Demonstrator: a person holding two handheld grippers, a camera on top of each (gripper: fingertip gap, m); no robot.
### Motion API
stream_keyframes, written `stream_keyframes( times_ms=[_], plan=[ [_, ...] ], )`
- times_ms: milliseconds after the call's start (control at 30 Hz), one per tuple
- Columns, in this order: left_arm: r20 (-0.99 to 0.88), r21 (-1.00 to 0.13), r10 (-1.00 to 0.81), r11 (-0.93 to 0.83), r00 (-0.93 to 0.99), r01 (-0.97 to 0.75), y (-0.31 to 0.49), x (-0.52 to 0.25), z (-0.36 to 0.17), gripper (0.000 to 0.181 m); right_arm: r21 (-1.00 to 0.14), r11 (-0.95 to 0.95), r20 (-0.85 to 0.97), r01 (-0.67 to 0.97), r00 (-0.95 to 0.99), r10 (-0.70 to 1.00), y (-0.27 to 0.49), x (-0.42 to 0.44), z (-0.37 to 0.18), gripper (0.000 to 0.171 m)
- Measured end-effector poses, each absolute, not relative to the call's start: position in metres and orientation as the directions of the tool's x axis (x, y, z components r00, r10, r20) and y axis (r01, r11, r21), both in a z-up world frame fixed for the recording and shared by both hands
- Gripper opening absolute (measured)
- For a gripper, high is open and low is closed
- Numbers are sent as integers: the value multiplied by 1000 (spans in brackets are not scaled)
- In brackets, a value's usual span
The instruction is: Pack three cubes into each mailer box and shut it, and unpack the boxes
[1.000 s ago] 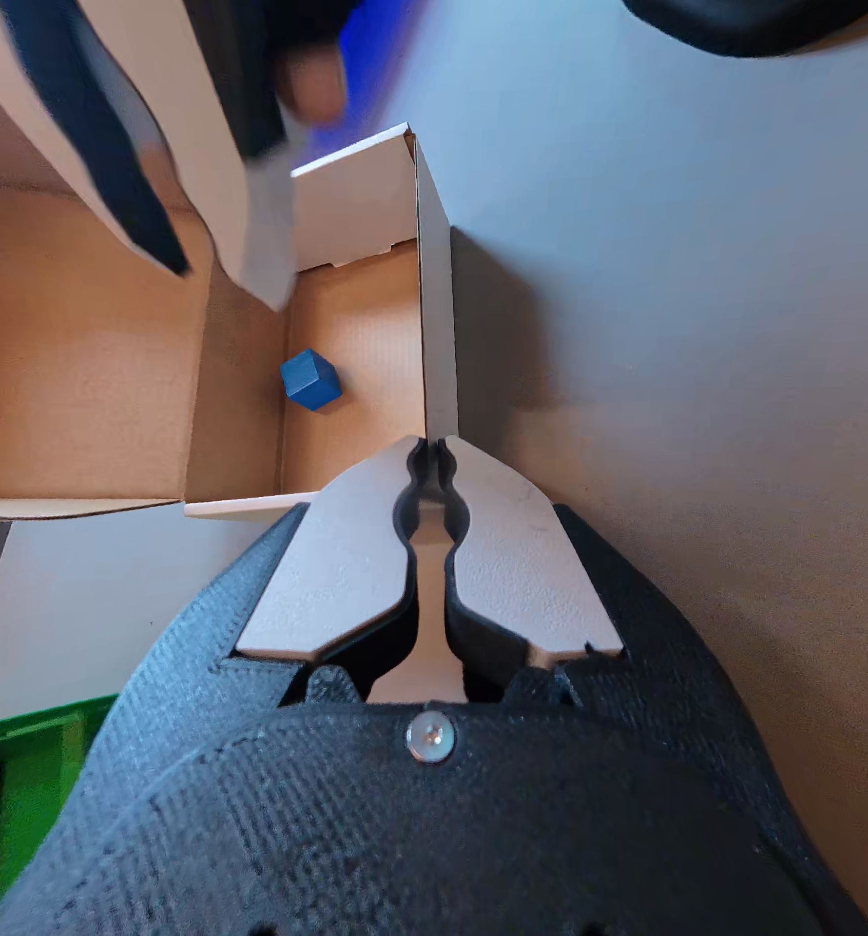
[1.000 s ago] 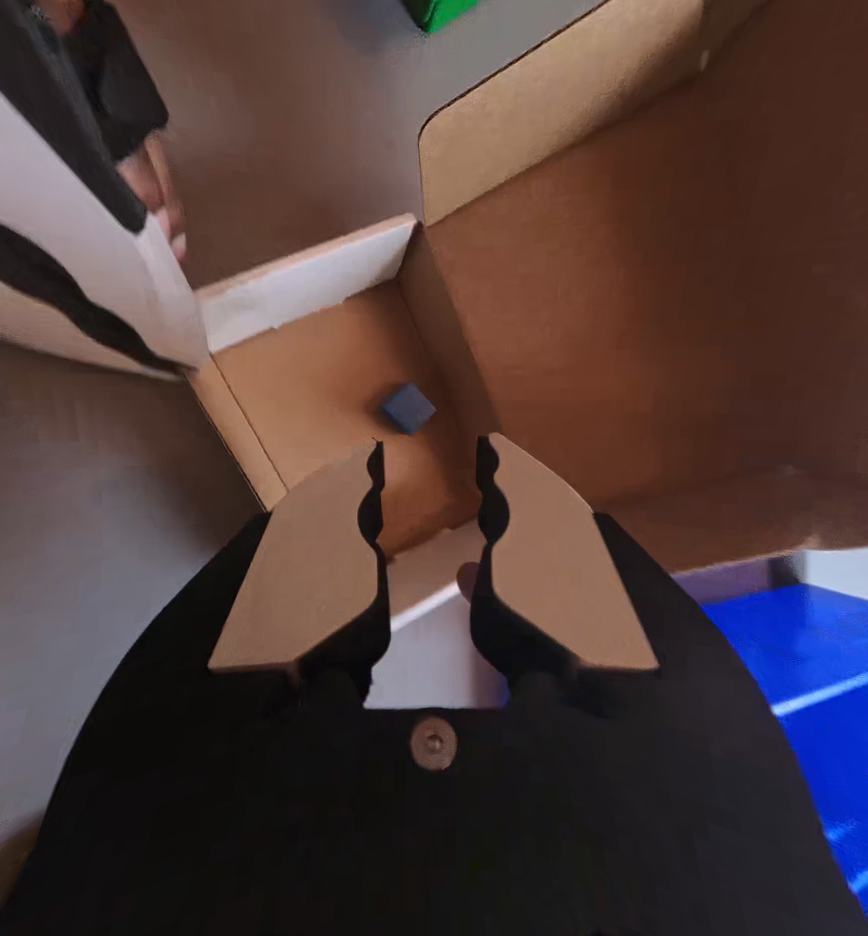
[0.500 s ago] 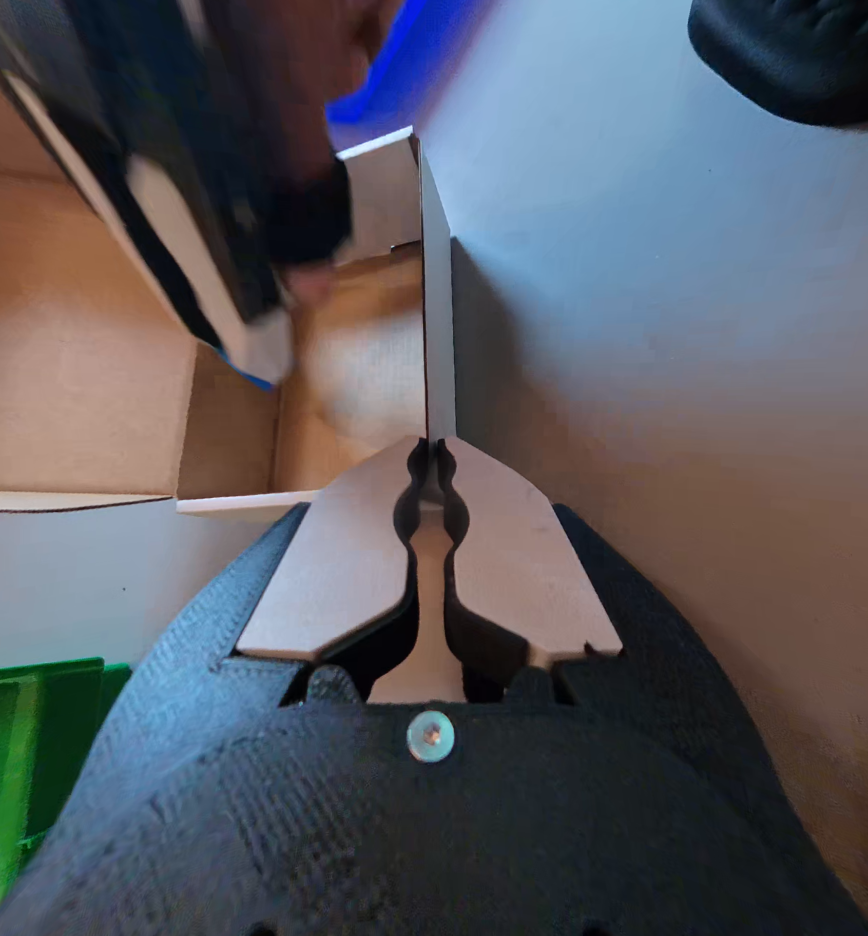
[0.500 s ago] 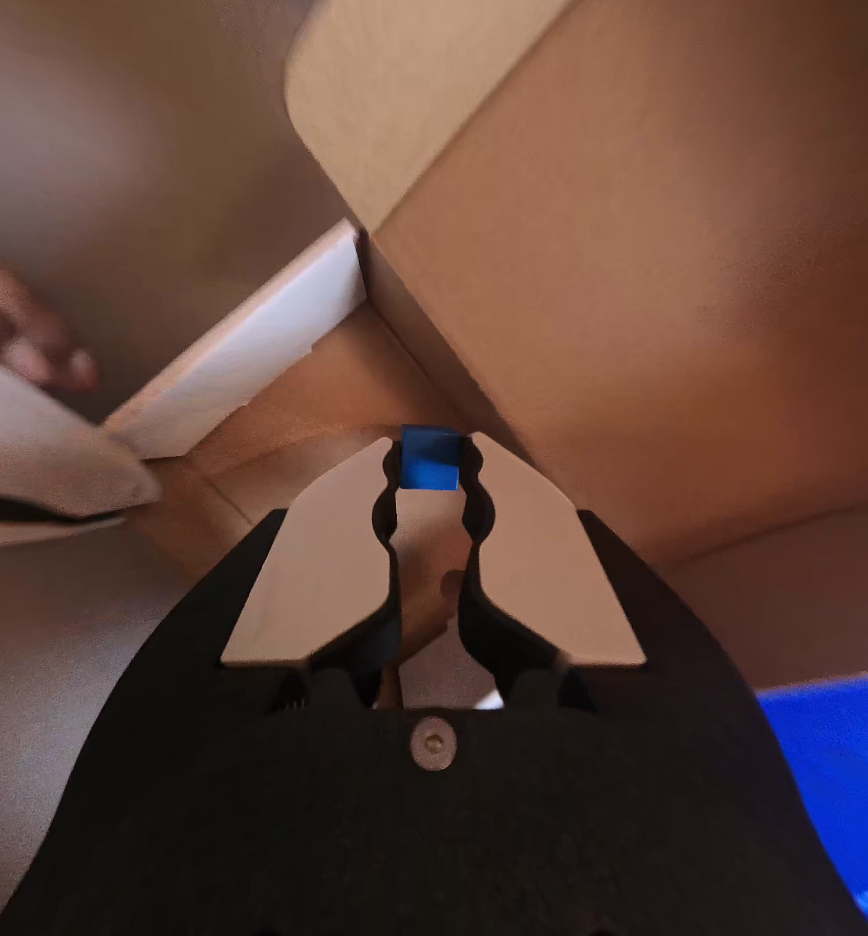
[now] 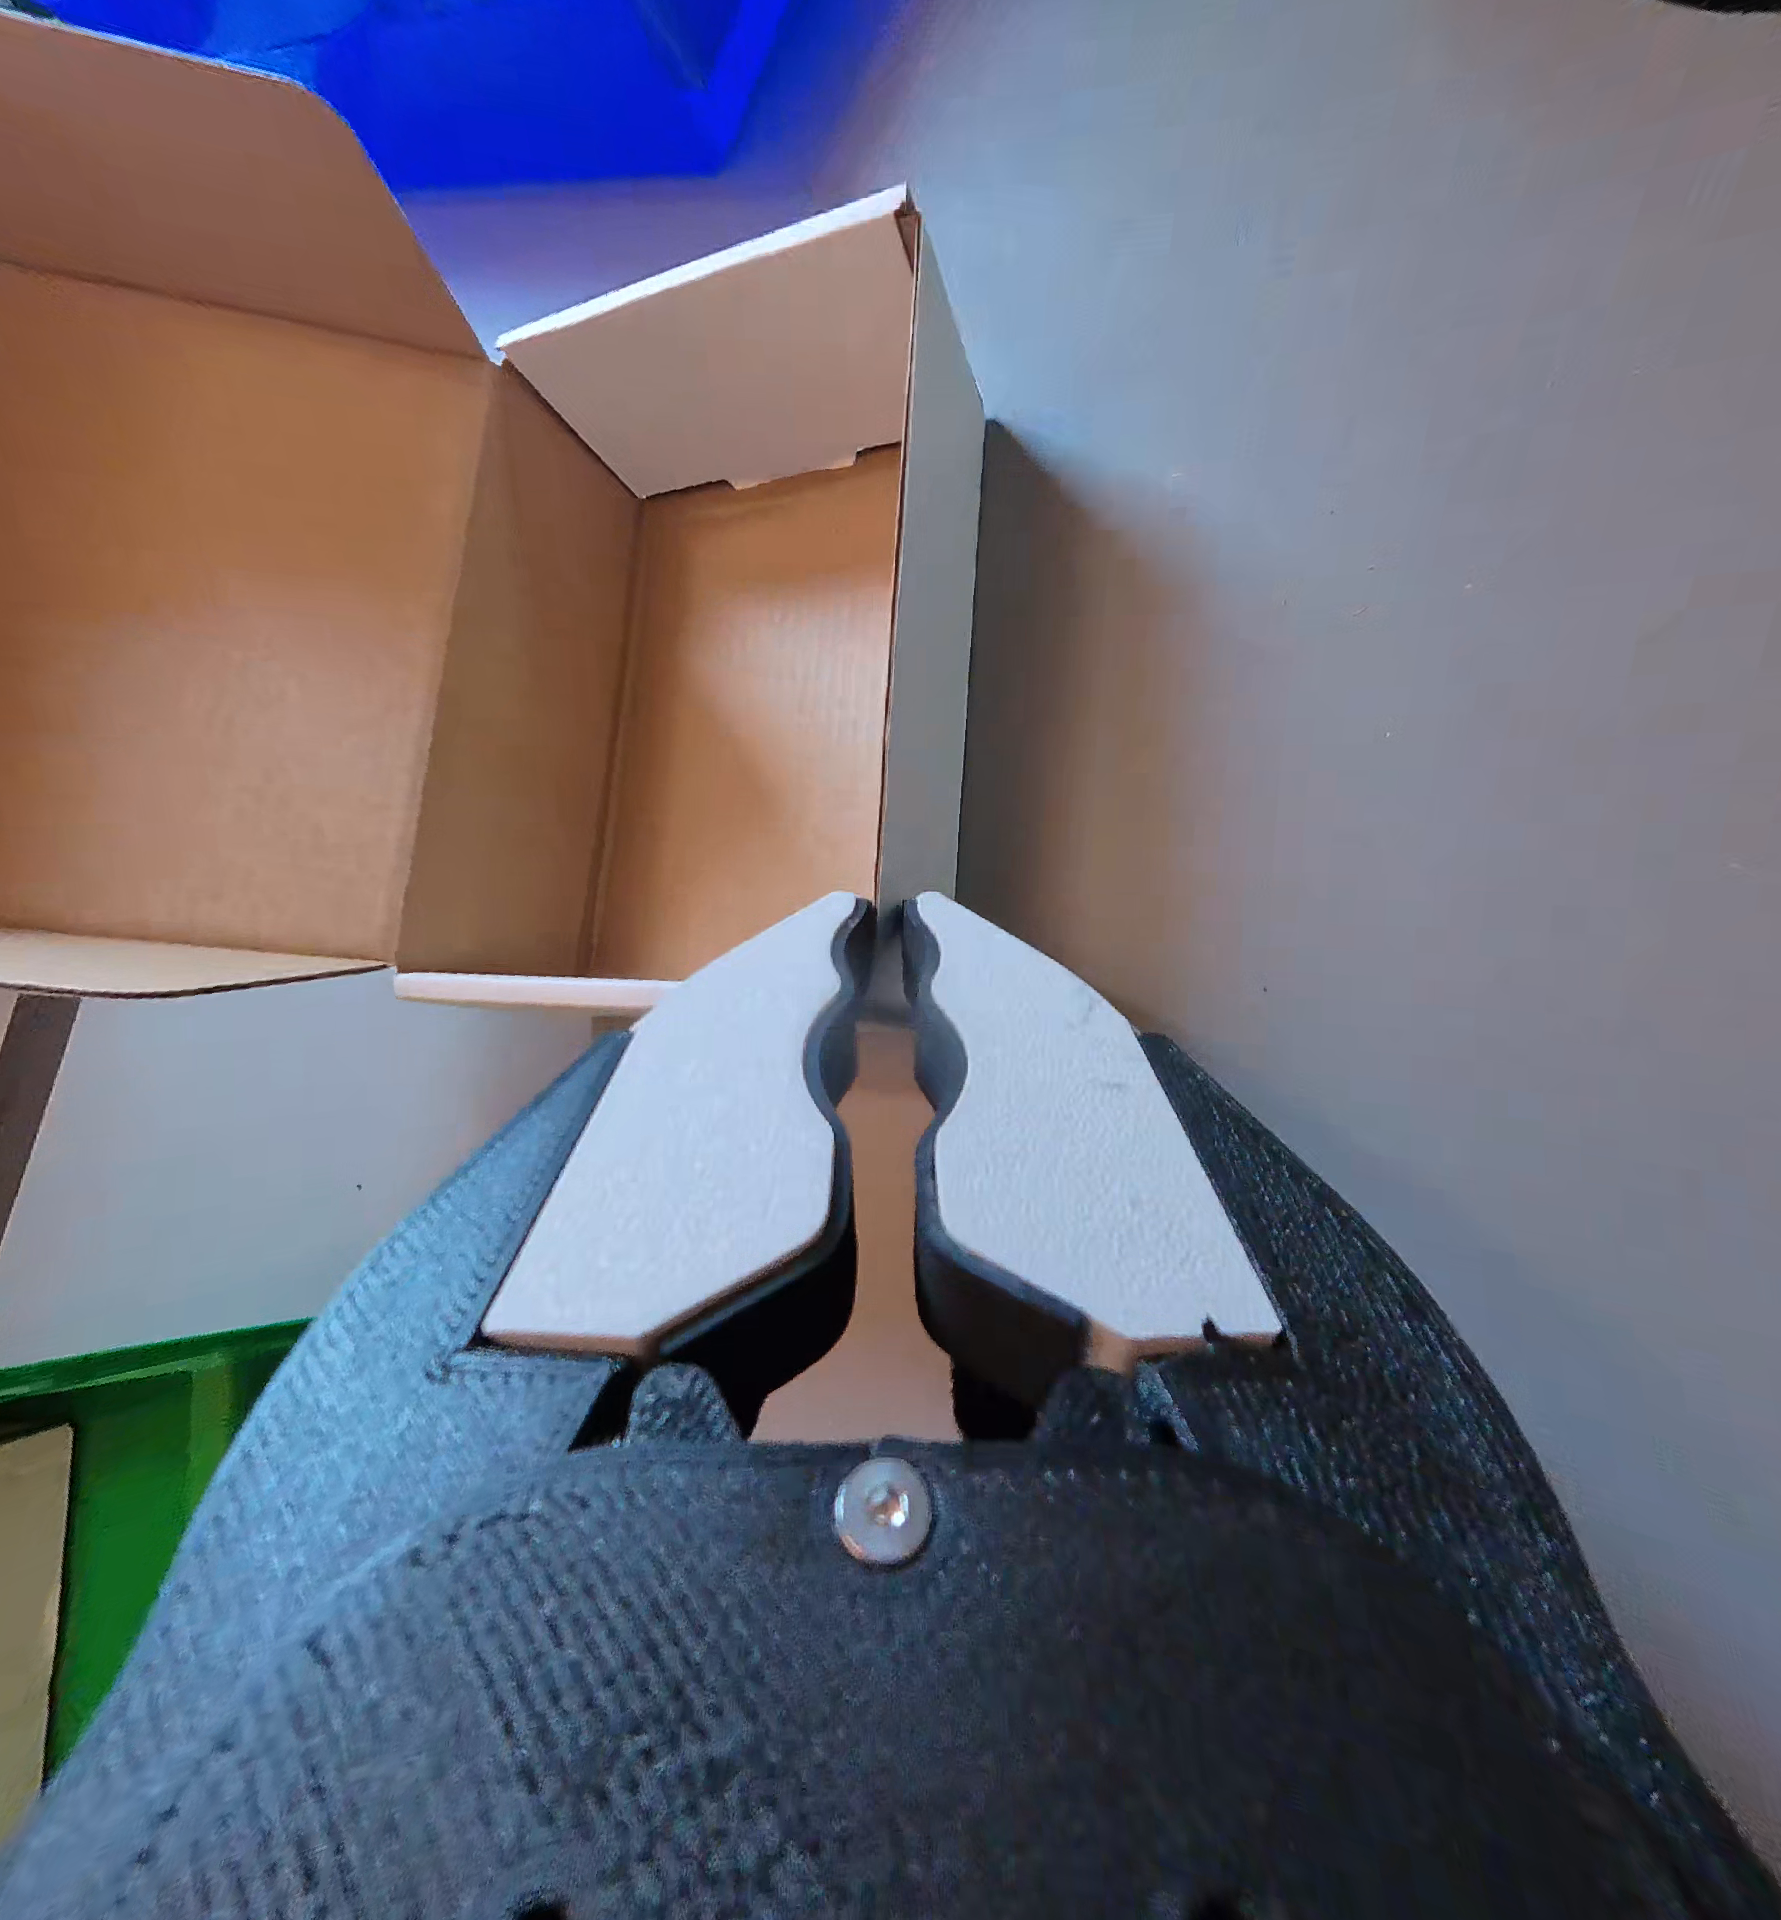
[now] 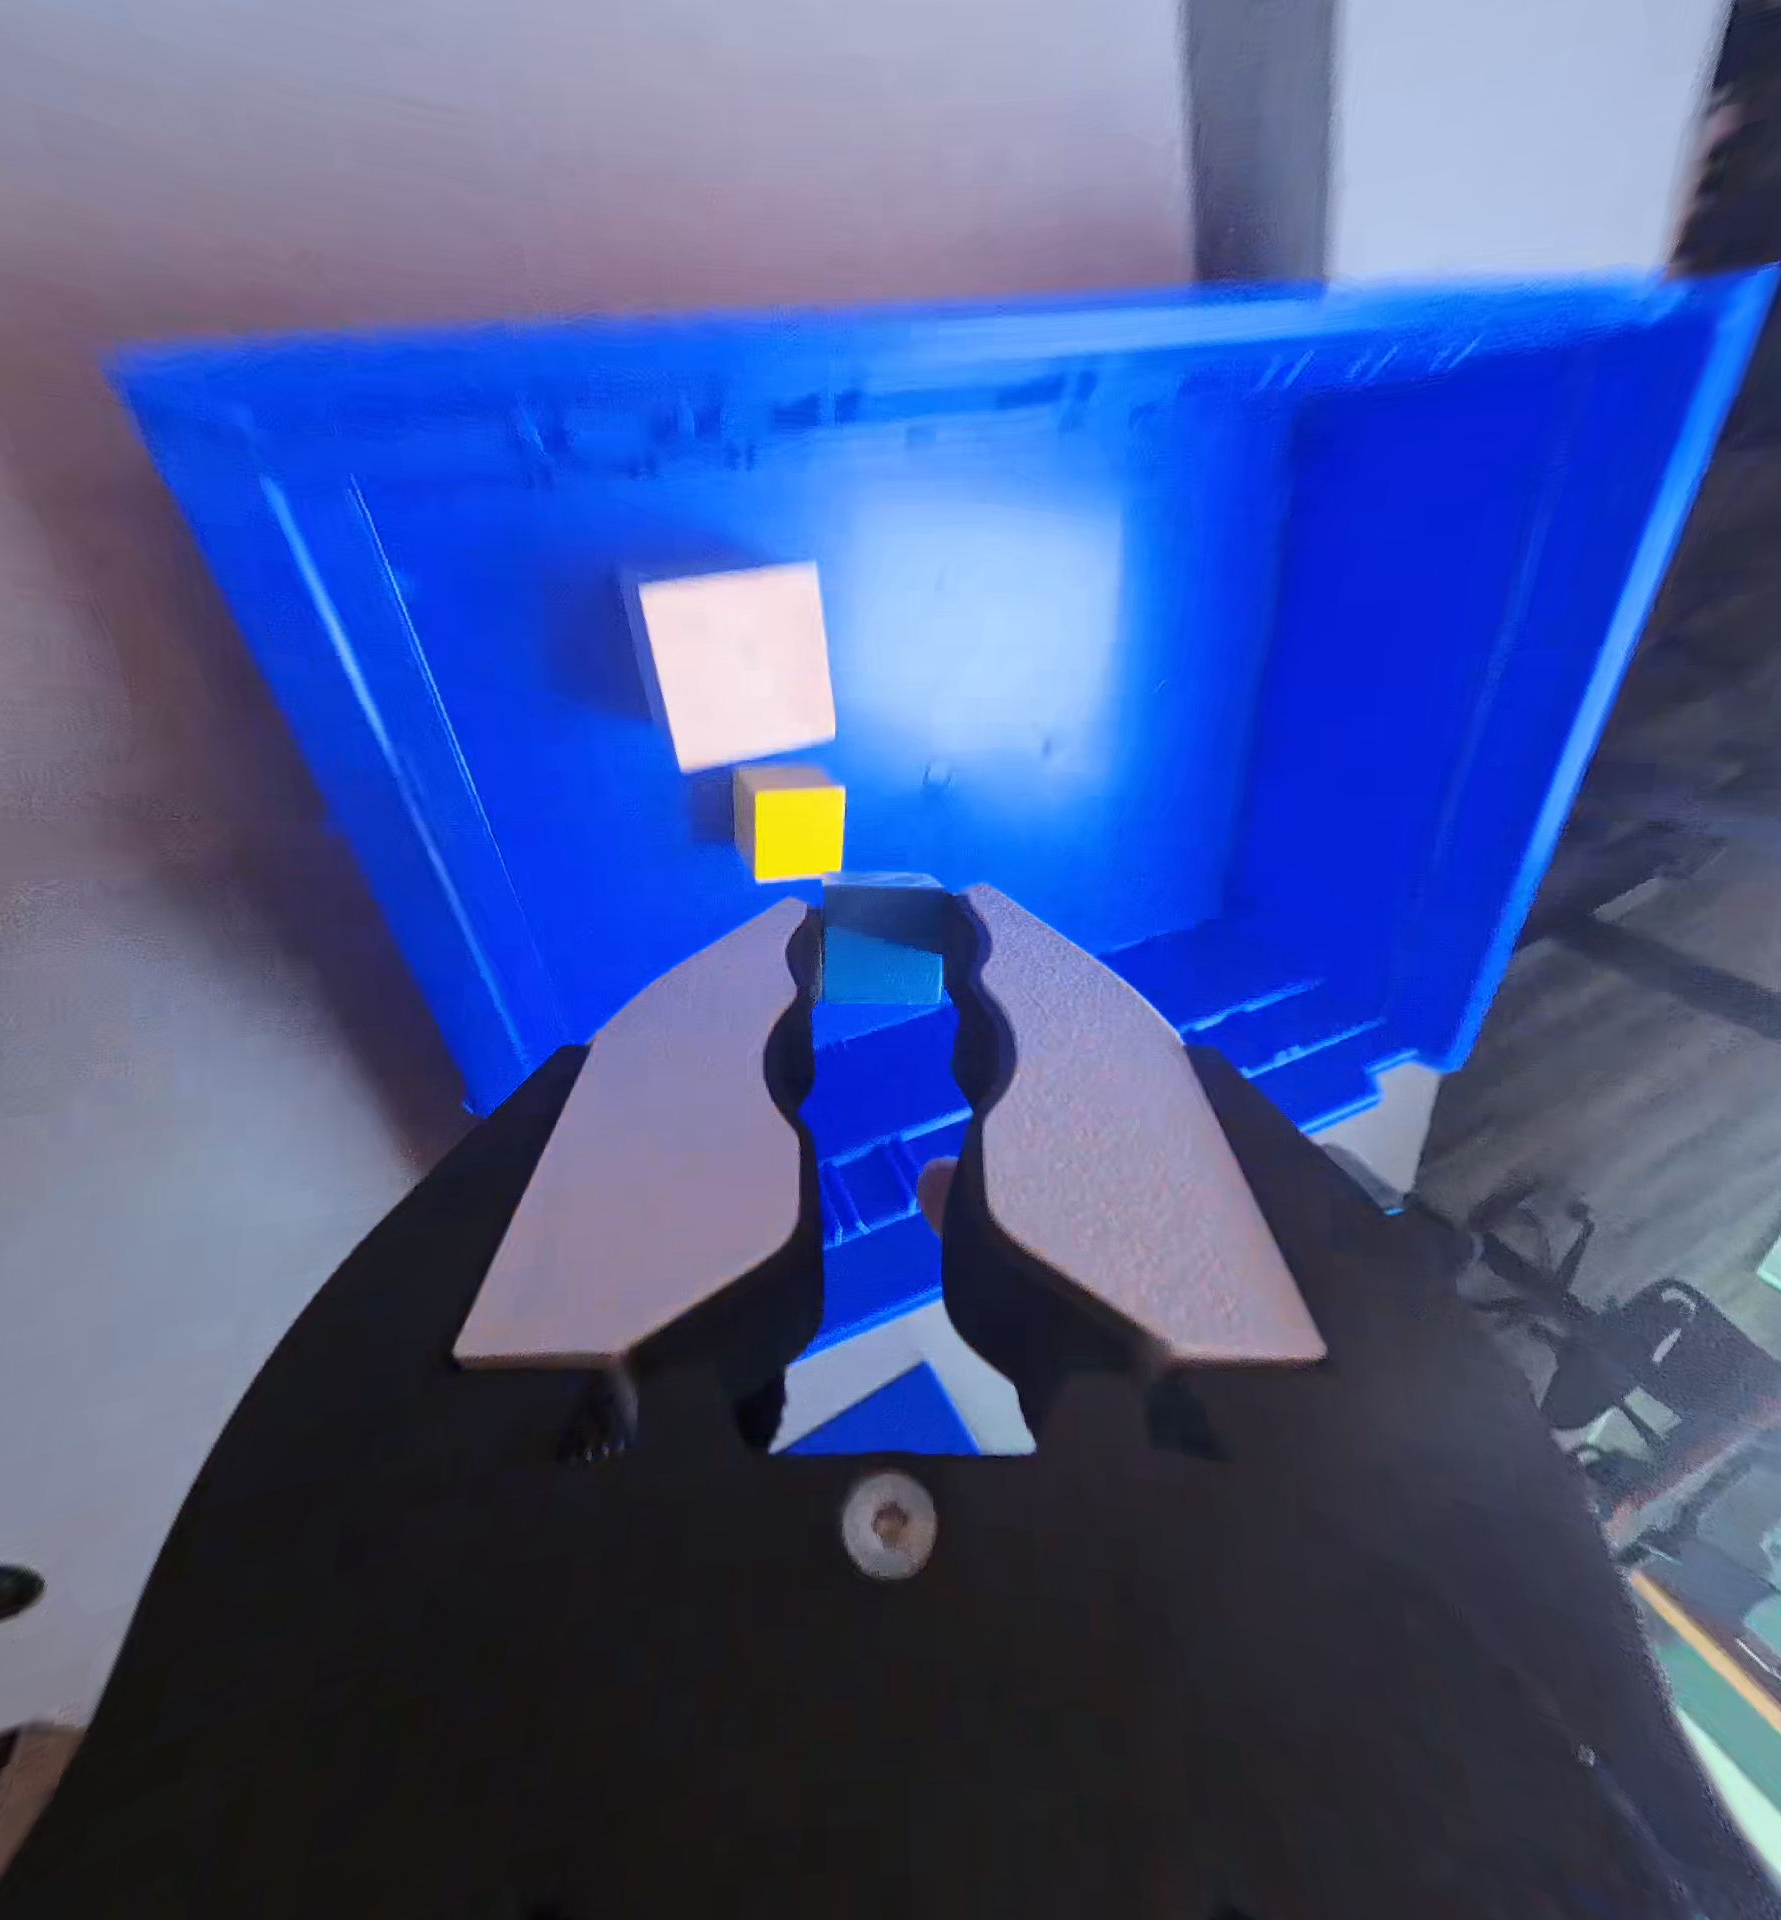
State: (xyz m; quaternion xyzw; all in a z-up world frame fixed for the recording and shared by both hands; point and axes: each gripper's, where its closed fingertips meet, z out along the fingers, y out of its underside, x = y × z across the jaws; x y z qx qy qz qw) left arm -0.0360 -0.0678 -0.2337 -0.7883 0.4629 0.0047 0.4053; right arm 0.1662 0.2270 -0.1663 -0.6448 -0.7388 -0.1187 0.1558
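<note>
In the left wrist view, the open cardboard mailer box sits on the table, its inside empty of cubes. My left gripper is shut on the box's right side wall, pinching its near end. In the right wrist view, my right gripper is shut on a small blue cube and holds it above a blue plastic bin. A yellow cube and a larger pale cube lie on the bin's floor just beyond my fingertips.
The box's lid flap stands open to the left. A green bin sits at the lower left of the left wrist view. The blue bin lies beyond the box. Clutter and a chair base show at the right.
My right gripper closed on the blue cube inside the box, lifted it out and carried it over the blue bin. The left gripper kept its hold on the box wall.
</note>
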Motion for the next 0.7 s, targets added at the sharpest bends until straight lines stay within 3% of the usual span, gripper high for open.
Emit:
stream_keyframes(
  times_ms=[33, 333, 700],
  plan=[
    [-379, -636, -726, -245, 573, -731, -68, -37, -234, 5, 14, 135, 365, 991, -131, 922, 233, 180, -183, 22],
    [-378, -641, -727, -242, 573, -729, -67, -38, -234, 5, 141, 106, 304, 984, -145, 941, 261, 221, -251, 22],
    [-377, -645, -731, -232, 568, -728, -67, -38, -234, 5, 93, 76, 294, 993, -101, 951, 262, 215, -256, 30]
  ],
)
